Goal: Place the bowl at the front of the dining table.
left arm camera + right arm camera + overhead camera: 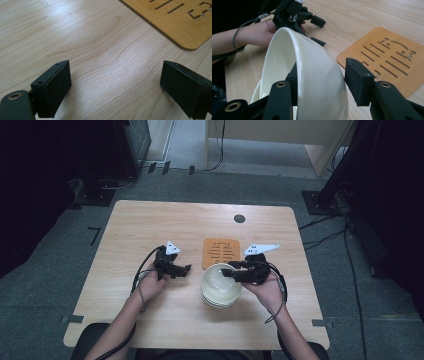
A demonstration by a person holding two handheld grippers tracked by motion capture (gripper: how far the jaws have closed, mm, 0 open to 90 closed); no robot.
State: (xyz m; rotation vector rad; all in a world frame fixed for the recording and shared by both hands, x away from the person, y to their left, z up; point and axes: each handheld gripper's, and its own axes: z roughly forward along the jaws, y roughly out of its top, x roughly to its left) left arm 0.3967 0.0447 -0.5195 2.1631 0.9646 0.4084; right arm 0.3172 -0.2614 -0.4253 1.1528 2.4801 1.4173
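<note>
A stack of white bowls (221, 287) sits on the wooden table (150, 225) just in front of a bamboo trivet (220, 252). My right gripper (231, 270) straddles the top bowl's (312, 75) right-hand rim. One jaw is inside the bowl and the other outside its wall, with a narrow gap still showing beside the outer pad (355, 80). A second bowl rim (256, 93) peeks out below. My left gripper (185, 269) rests low over bare wood left of the bowls, open and holding nothing (115, 85).
A small dark round hole (239, 218) sits near the table's far edge. The trivet's corner (175, 22) lies ahead and to the right of my left jaws. Bare wood spreads across the table's left half and its front strip.
</note>
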